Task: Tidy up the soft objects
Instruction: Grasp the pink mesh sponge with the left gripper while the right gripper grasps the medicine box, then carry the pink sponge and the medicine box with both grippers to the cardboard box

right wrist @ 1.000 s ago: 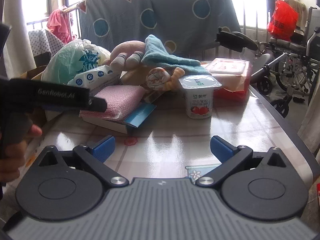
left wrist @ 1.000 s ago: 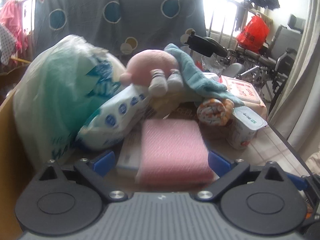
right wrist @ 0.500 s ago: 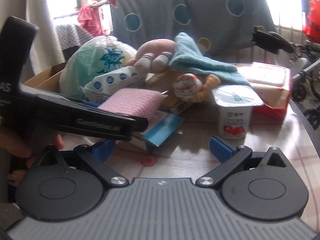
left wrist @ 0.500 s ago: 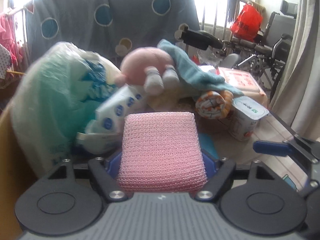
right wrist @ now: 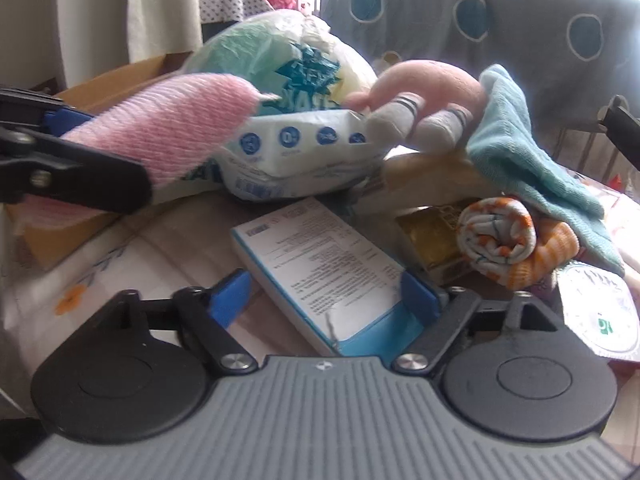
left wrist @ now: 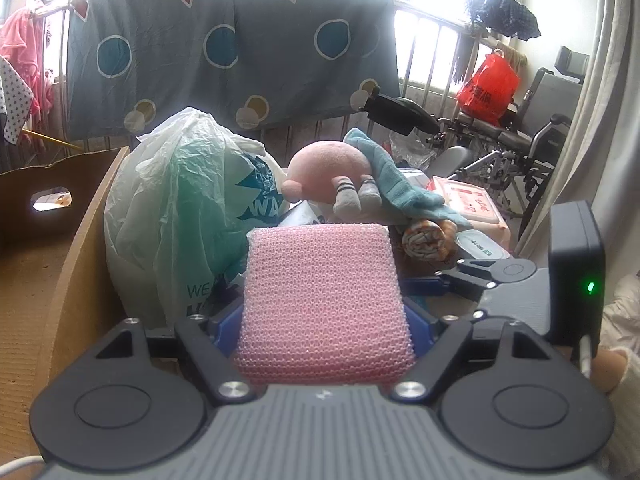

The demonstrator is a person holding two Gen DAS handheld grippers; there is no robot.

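My left gripper is shut on a pink mesh sponge and holds it up off the table, beside the cardboard box. In the right wrist view the same sponge hangs at the upper left. My right gripper is low over the table with a flat white and blue carton between its closing jaws. The right pad is at the carton's edge; the left pad stands apart from it. A pink plush toy, a teal cloth and a rolled orange-white cloth lie behind.
A stuffed plastic bag and a pack of wipes sit at the left of the pile. A gold packet and a yogurt cup stand to the right of the carton. A wheelchair is beyond the table.
My left gripper closed on the pink sponge and lifted it off the carton toward the left. My right gripper moved in over the carton, rolled, and its jaws narrowed.
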